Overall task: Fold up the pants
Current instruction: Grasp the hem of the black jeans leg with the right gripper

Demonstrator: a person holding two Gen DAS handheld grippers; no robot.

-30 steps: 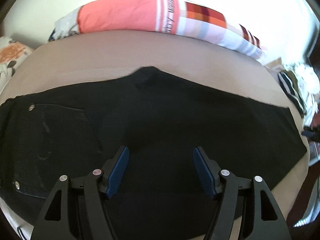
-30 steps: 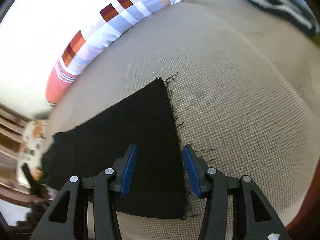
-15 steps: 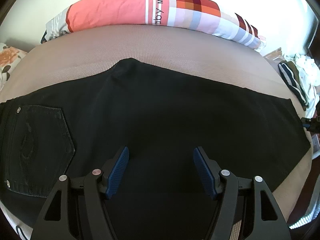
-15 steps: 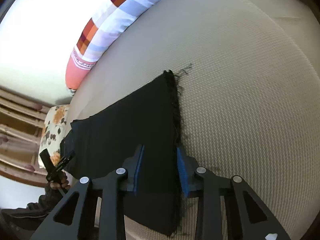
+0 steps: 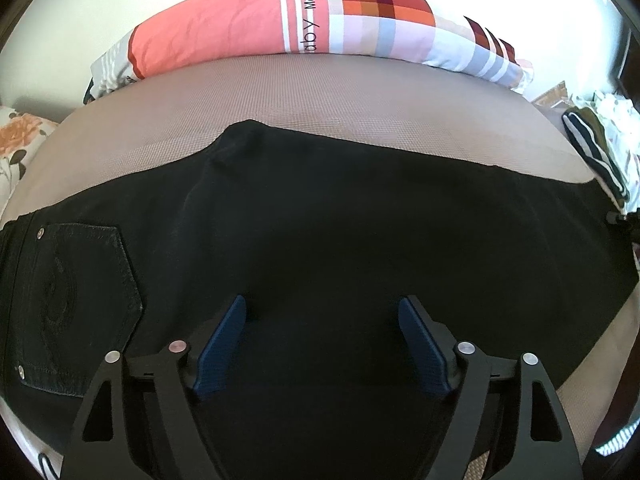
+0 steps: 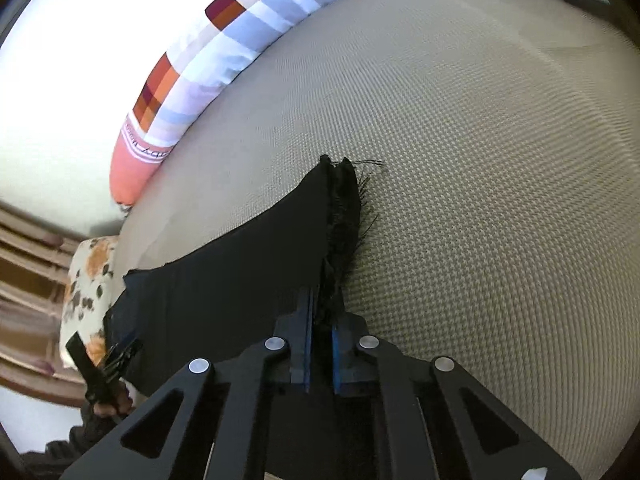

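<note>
While the black pants (image 5: 320, 240) lie flat along the near side of the bed (image 5: 320, 92), already doubled leg on leg with a back pocket (image 5: 76, 304) up at the waist end, the step in hand looks like the grab before folding the length over. The right gripper (image 6: 320, 320) has its fingers (image 6: 307, 344) pinched tight on the frayed hem (image 6: 340, 208), and both cloth layers seem caught between them. The left gripper (image 5: 322, 328) hangs over the middle of the legs, nothing between its fingers (image 5: 224, 340), which are opening wider.

To do this well, the right hand should probably keep both layers of the hem together and carry them toward the waist in a low arc, so the top layer does not slide off the bottom one. The left gripper could press or pinch at the fold line to keep the crease straight. Loose threads at the hem may snag.

A woven beige cover on the bed gives some grip. One long patterned pillow (image 5: 280, 20) lies along the far edge by the pale wall, a flowered cushion (image 5: 20, 140) sits at the waist end, and other clothes (image 5: 600, 152) are piled beyond the hem end.
</note>
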